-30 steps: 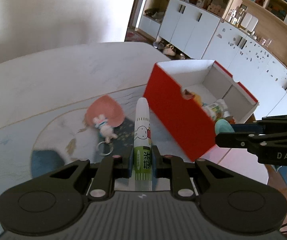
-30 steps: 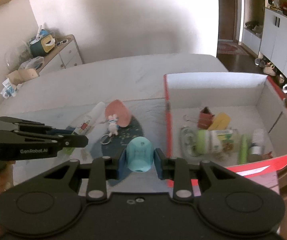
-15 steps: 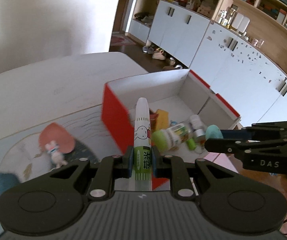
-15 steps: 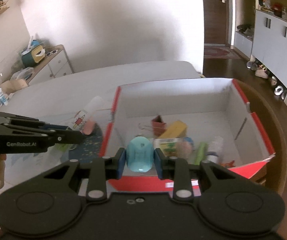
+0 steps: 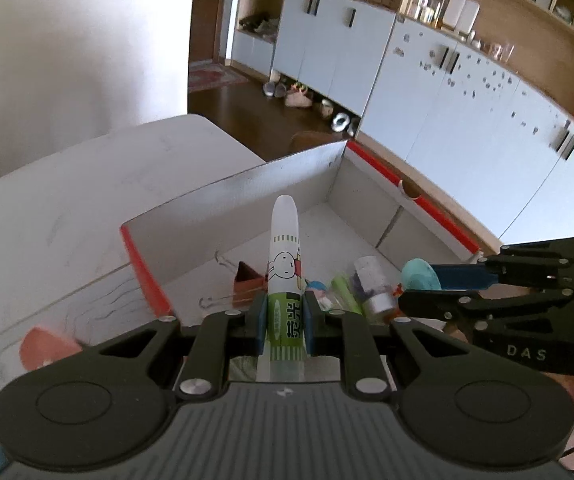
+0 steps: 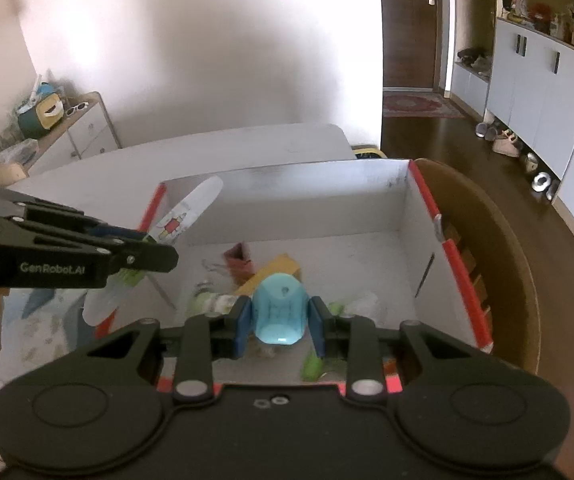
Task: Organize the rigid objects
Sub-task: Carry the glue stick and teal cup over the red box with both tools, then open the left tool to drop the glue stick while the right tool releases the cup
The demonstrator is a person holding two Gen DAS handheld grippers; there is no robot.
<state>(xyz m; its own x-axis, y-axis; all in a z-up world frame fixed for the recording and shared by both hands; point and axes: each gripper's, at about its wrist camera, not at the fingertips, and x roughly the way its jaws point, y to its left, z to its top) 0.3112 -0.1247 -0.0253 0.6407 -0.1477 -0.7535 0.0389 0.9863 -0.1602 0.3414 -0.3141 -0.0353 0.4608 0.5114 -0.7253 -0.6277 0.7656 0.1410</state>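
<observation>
My left gripper (image 5: pixel 284 322) is shut on a white and green tube with a rabbit picture (image 5: pixel 284 264); the tube (image 6: pixel 189 214) points over the near left corner of the red cardboard box (image 5: pixel 143 268). My right gripper (image 6: pixel 280 326) is shut on a light blue rounded plastic piece (image 6: pixel 279 308), held above the inside of the box (image 6: pixel 439 224). From the left wrist view the right gripper (image 5: pixel 431 286) hangs over the box's right side with the blue piece (image 5: pixel 421 274) in it. Inside lie a brown clip (image 5: pixel 247 278), a yellow block (image 6: pixel 279 266), small bottles and green sticks.
The box stands at the right end of a white table (image 5: pixel 67 184). A pink toy (image 5: pixel 45 350) lies on a patterned mat at the left. A brown chair (image 6: pixel 499 248) stands just beyond the box. White cabinets (image 5: pixel 467 120) line the far wall.
Both grippers have swung sideways from over the mat to over the red box, each still holding its object. The pink toy has slid to the left edge of the left wrist view.
</observation>
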